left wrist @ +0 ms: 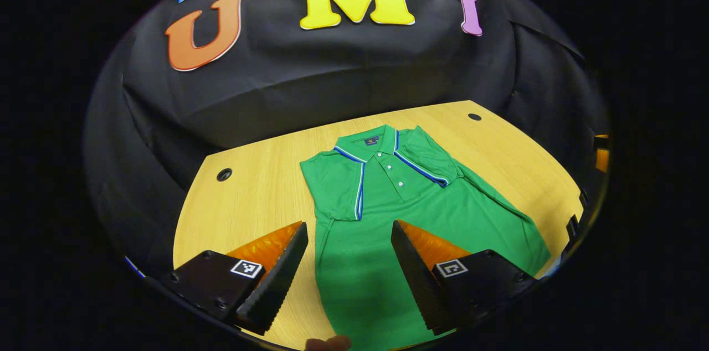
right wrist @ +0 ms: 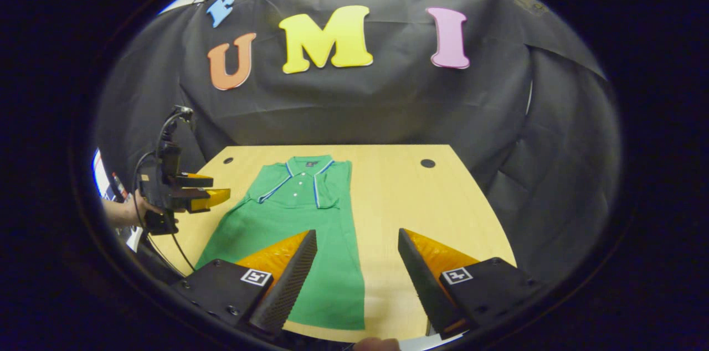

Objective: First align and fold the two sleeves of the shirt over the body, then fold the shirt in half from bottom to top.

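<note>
My left gripper (left wrist: pixel 349 262) hangs above the lower body of the green polo shirt (left wrist: pixel 382 212), its fingers spread wide with nothing between them but cloth far below. My right gripper (right wrist: pixel 357 273) is likewise spread, holding nothing, over the shirt's hem edge and bare tabletop. In the right gripper view the left gripper (right wrist: pixel 213 196) also appears farther off at the table's left edge, held by a hand (right wrist: pixel 130 210) with a cable trailing down.

Hidden or unclear: in the left gripper view the shirt's hem is cut off by the lower rim and partly covered by my own fingers. A fingertip (left wrist: pixel 328 344) intrudes at the bottom edge; another (right wrist: pixel 376 344) does so in the right gripper view. The collar label is too small to make out.

The shirt lies flat, collar toward the booth wall, buttons up. Both sleeves with their blue-and-white trim are folded inward over the chest; the body is unfolded.

Surface: a light wood-grain table (right wrist: pixel 421 201) with two dark round cable holes (right wrist: pixel 427 163) near its far corners. Black cloth (right wrist: pixel 526 146) drapes behind and beside it.
</note>
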The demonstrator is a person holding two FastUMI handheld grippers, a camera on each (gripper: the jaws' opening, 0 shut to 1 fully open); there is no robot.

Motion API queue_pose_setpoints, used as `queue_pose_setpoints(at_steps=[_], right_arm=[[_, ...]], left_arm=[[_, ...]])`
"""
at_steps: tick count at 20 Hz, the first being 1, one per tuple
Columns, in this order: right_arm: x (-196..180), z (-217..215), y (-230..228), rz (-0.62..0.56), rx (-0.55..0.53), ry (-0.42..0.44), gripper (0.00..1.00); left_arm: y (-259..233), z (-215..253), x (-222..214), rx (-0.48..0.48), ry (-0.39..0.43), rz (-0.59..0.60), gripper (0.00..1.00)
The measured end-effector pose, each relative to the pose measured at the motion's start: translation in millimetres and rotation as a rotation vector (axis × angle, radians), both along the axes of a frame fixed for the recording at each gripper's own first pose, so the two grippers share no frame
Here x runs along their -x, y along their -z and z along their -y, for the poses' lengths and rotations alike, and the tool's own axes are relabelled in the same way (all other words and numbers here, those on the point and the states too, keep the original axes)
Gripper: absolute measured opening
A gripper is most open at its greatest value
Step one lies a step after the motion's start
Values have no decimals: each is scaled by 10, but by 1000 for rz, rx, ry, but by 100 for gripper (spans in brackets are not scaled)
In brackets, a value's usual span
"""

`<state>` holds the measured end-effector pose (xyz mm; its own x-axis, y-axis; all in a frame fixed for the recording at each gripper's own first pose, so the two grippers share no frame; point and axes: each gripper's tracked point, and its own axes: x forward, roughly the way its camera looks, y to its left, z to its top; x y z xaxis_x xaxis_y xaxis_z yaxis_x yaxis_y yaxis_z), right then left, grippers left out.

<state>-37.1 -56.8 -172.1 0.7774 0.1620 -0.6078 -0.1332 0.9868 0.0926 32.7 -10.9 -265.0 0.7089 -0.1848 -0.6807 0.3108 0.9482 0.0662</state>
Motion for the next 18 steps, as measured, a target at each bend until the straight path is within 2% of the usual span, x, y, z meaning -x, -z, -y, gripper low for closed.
queue_pose_setpoints(at_steps=[4, 6, 9, 10, 13, 14, 17, 18], right_arm=[[30, -205, 85, -13, 11, -100, 95], [90, -262, 182, -38, 20, -151, 93], [290, -259, 436, -97, 55, -215, 95], [381, -240, 558, -128, 79, -234, 93], [698, -150, 870, -227, 118, -252, 93], [795, -128, 987, -262, 129, -247, 96], [1130, -83, 1324, -375, 155, -241, 93], [1219, -75, 1409, -405, 163, -244, 99]], left_arm=[[-97, -173, 510, 21, -55, -11, 98], [-54, -261, 775, 22, -59, -33, 98], [104, -377, 1192, 23, -51, -99, 98], [170, -402, 1326, 25, -47, -122, 98], [434, -377, 1738, 37, -18, -211, 98], [536, -348, 1881, 41, -5, -250, 98], [776, -269, 2219, 41, 35, -337, 98], [862, -273, 2270, 31, 45, -358, 98]])
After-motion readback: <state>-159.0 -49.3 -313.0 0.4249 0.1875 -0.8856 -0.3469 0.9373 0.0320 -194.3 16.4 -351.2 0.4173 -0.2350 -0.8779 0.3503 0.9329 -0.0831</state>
